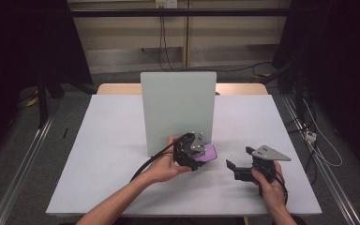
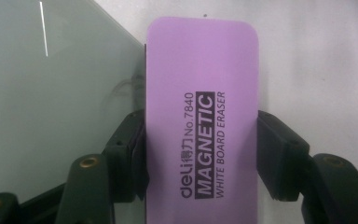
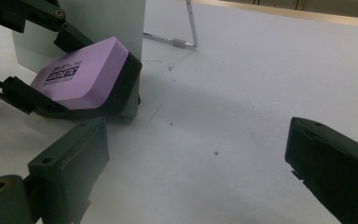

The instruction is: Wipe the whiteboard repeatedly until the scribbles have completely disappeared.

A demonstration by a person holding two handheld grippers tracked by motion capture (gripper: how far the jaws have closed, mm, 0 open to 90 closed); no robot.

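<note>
A purple magnetic whiteboard eraser (image 2: 200, 121) with a black felt base is clamped between the jaws of my left gripper (image 1: 200, 157), which is shut on its long sides. The eraser (image 1: 208, 153) hangs tilted just above the table, beside the lower right corner of an upright pale green board (image 1: 178, 110). From the right gripper view the eraser (image 3: 86, 74) is at the upper left, its black underside close to the board's edge (image 3: 98, 21). My right gripper (image 1: 236, 161) rests low over the table to the right, open and holding nothing.
The board stands on a wire stand (image 3: 186, 32) near the middle of the white tabletop (image 1: 112, 140). A wooden table edge (image 1: 117, 88) runs behind it. Cables lie on the floor at the back and right.
</note>
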